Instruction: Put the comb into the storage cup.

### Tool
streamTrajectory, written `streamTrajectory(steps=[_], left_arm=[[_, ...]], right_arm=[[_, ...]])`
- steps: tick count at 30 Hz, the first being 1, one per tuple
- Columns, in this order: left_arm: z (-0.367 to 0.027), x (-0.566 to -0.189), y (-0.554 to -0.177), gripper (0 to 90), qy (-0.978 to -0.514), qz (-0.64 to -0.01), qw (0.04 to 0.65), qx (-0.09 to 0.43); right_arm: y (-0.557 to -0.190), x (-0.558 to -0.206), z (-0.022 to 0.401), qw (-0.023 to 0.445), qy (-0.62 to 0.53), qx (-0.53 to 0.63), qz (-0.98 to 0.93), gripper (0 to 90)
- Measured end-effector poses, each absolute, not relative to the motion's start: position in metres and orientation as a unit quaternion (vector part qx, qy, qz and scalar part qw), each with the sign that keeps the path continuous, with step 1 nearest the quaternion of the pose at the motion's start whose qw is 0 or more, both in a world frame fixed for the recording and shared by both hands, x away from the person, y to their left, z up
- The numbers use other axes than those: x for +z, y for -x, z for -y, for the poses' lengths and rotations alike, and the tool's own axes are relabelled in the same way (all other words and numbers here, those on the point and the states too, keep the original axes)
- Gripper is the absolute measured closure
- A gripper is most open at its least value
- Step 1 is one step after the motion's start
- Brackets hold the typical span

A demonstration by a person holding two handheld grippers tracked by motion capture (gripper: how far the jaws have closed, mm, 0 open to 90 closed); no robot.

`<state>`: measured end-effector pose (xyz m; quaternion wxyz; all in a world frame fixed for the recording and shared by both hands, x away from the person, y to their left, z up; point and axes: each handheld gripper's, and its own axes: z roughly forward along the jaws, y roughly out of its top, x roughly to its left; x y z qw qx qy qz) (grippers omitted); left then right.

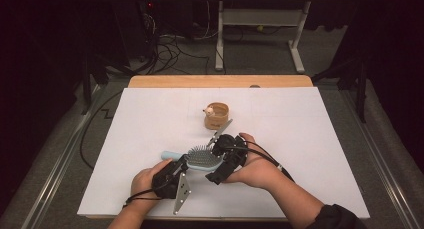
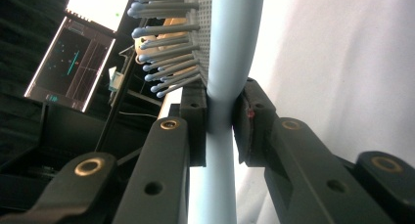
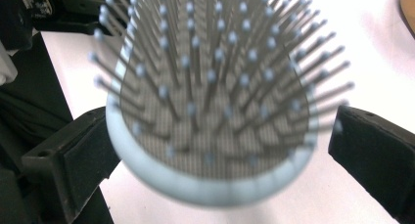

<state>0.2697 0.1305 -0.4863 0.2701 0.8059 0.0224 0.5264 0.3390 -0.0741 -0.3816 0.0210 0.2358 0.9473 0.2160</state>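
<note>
1. Step in hand, as we judge it: a handover or regrip of the pale blue oval plastic hairbrush with grey ball-tipped bristles (image 1: 202,159). It lies low over the white worktop (image 1: 150,119), near the front edge, bristles up, between the two hands.
2. Left claw (image 2: 221,119): jaws pressed tight on the brush's narrow neck, just below the bristle pad. In the high view the left claw (image 1: 175,173) sits at the handle side.
3. Right claw (image 3: 210,150): jaws spread wide either side of the brush head, which stands between them. We see a gap at the right jaw; the left jaw sits close to the rim, contact uncertain. No grip, as we read it. In the high view the right claw (image 1: 216,151) is at the head end.
4. Next move, our guess: the right claw either closes on the head or backs away; the left must keep the neck steady meanwhile.
5. Behind the brush stands a small round tan wooden cup (image 1: 216,115) with a little white object at its rim; what that object is we cannot make out.
6. Hard to see: the brush head is blurred in the right gripper view, and whether the brush touches the worktop is unclear.
</note>
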Motion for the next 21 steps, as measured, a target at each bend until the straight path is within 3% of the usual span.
streamTrajectory(steps=[21], left_arm=[[-0.132, -0.485, -0.272, 76.9, -0.806, -0.034, 0.272, 0.525]], right_arm=[[-0.337, -0.394, 0.115, 0.042, -0.246, 0.187, -0.950, 0.2]])
